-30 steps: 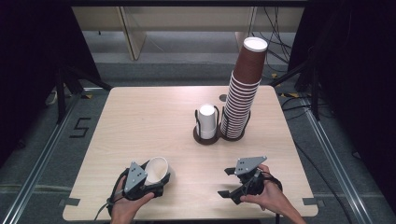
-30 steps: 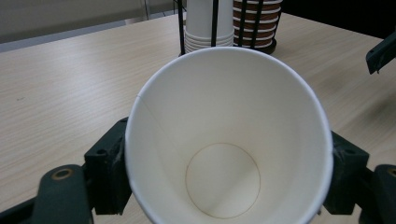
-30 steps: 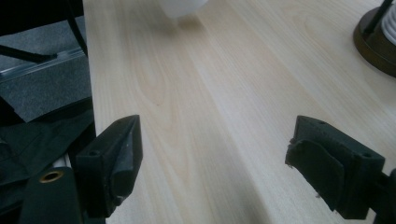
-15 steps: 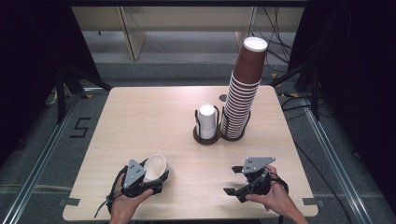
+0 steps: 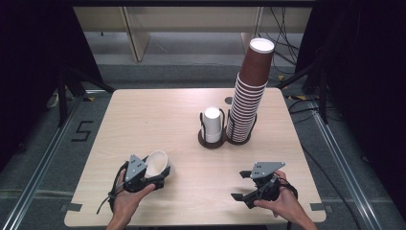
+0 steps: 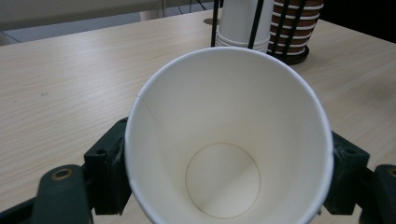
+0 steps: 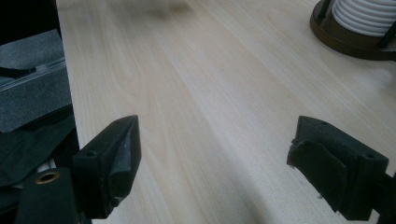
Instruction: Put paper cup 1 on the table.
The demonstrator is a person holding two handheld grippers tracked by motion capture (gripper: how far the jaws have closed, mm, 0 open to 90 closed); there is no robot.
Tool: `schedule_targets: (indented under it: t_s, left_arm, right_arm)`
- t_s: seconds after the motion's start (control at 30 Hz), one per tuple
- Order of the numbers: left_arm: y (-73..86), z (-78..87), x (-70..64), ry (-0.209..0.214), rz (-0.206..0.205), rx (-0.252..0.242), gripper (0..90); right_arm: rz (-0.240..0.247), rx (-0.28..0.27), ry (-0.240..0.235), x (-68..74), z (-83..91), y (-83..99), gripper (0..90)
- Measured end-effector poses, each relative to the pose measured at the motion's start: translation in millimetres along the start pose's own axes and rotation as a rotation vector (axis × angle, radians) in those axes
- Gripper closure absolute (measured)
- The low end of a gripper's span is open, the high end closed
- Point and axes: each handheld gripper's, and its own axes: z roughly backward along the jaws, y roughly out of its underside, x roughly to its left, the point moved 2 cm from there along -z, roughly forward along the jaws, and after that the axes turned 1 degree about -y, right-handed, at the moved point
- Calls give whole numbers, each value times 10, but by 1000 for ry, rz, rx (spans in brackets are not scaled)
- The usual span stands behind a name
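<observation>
The left claw [image 5: 158, 176] pinches a white paper cup [image 5: 157, 163] between its two black jaws, low over the near left part of the pale wooden bench [image 5: 153, 120]; in the left gripper view the cup [image 6: 229, 135] lies tilted with its open mouth toward the camera, a jaw pressed against each side of its wall. The right claw [image 5: 242, 187] hovers at the near right part of the bench, jaws spread wide with only bare wood between them. Taking the dark round cup holder [image 5: 210, 139] near the bench's middle as the mark, a short stack of white cups [image 5: 212, 123] sits upside down in it, a tall stack of brown paper cups [image 5: 249, 96] stands just beside it on its right, and the held cup is well apart from it, nearer the person's left hand [image 5: 125, 201].
</observation>
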Motion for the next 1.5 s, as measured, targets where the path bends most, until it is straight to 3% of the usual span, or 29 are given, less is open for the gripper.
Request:
schedule_targets:
  t_s: [0.53,0.63,0.67,0.9,1.0,1.5]
  left_arm:
    - [-304,-333,299,-43,6,38,213]
    - [-372,-425,383,-62,16,46,213]
    - [-394,-452,411,-71,13,51,213]
    - [-519,-623,600,-126,-10,78,213]
    - [-563,-703,690,-145,2,85,213]
    - [-614,-1081,1008,-226,14,132,210]
  right_arm:
    - [3,3,-6,-1,30,56,164]
    - [-6,5,-1,5,37,60,163]
    - [15,-1,4,-6,35,59,164]
    - [13,5,-1,-1,20,76,164]
    - [5,11,-6,8,19,77,164]
    - [12,16,-8,7,2,96,164]
